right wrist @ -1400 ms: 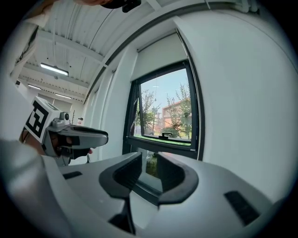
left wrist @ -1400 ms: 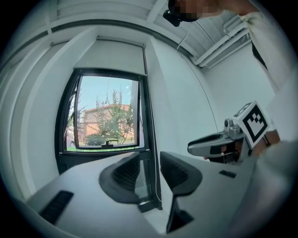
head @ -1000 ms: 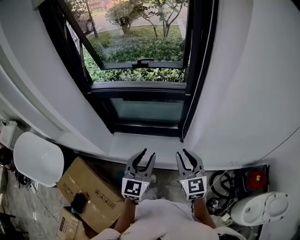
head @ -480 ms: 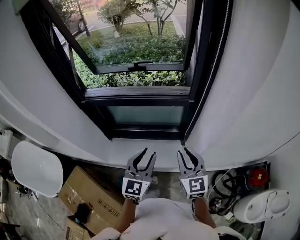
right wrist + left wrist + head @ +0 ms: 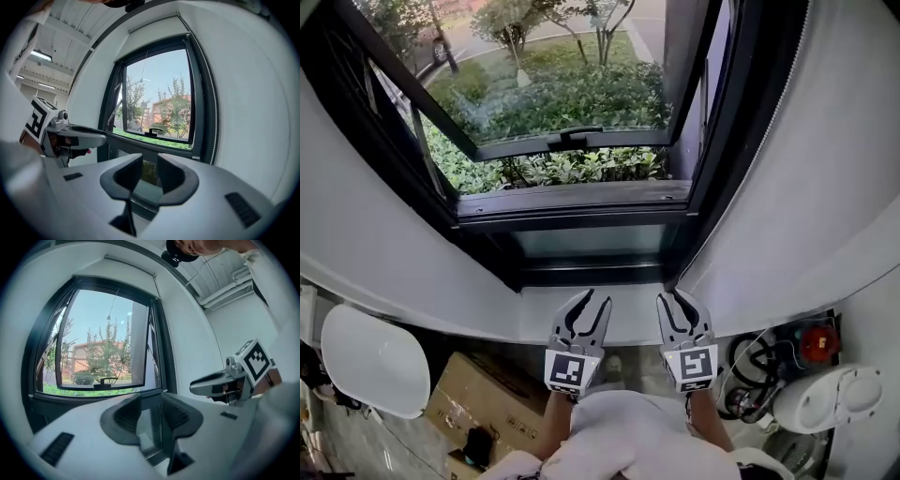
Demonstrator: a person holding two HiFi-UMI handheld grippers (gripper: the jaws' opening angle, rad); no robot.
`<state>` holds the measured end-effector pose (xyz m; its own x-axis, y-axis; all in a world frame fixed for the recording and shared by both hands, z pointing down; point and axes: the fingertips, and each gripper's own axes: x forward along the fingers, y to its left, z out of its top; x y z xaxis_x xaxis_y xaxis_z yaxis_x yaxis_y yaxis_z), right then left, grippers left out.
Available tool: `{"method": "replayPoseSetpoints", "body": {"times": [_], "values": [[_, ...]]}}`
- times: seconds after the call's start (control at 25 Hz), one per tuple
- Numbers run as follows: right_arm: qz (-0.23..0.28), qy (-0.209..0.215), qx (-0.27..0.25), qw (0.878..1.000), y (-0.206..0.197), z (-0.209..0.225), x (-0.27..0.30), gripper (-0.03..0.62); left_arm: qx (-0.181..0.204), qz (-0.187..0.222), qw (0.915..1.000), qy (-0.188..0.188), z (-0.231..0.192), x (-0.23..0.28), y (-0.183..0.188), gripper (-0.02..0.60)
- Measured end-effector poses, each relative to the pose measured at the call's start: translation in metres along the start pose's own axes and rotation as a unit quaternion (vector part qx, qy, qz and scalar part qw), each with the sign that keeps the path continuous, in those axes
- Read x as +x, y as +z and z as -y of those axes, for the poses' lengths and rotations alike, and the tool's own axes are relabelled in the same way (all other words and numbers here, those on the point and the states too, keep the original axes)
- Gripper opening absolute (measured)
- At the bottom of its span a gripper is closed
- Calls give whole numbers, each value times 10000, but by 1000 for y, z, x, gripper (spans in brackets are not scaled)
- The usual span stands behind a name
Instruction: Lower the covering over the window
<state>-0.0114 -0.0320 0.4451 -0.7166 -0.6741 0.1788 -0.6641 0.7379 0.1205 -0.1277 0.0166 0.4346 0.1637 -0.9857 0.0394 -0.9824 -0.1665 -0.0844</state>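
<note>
The black-framed window (image 5: 572,192) is uncovered, and its upper sash (image 5: 562,141) is tilted open toward the garden. The rolled-up blind (image 5: 154,23) sits along the top of the frame, also in the left gripper view as the blind (image 5: 129,266). A bead chain (image 5: 216,131) hangs down the right side of the frame. My left gripper (image 5: 587,307) and right gripper (image 5: 677,305) are side by side over the white sill (image 5: 534,323), pointing at the lower pane. Both are open and empty, as the left gripper (image 5: 151,416) and the right gripper (image 5: 149,176) show in their own views.
Below the sill on the left are a white chair (image 5: 375,361) and a cardboard box (image 5: 487,398). On the right are a white appliance (image 5: 825,398), a red object (image 5: 818,344) and coiled cables (image 5: 750,375). White walls flank the window.
Both grippers have moved forward toward the window and now reach over the sill. The window fills more of the head view. Jaws stay apart and empty.
</note>
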Motion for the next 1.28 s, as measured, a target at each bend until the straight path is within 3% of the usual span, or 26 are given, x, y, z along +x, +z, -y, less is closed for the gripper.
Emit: {"method": "replayPoseSetpoints", "body": {"times": [0.64, 1.28], "values": [[-117, -570, -25, 9983, 9, 25, 79, 91, 179, 233, 9979, -574, -56, 80, 0, 137], [-197, -1462, 124, 9890, 3, 84, 80, 91, 224, 400, 9844, -1700, -7, 159, 9, 135]]}}
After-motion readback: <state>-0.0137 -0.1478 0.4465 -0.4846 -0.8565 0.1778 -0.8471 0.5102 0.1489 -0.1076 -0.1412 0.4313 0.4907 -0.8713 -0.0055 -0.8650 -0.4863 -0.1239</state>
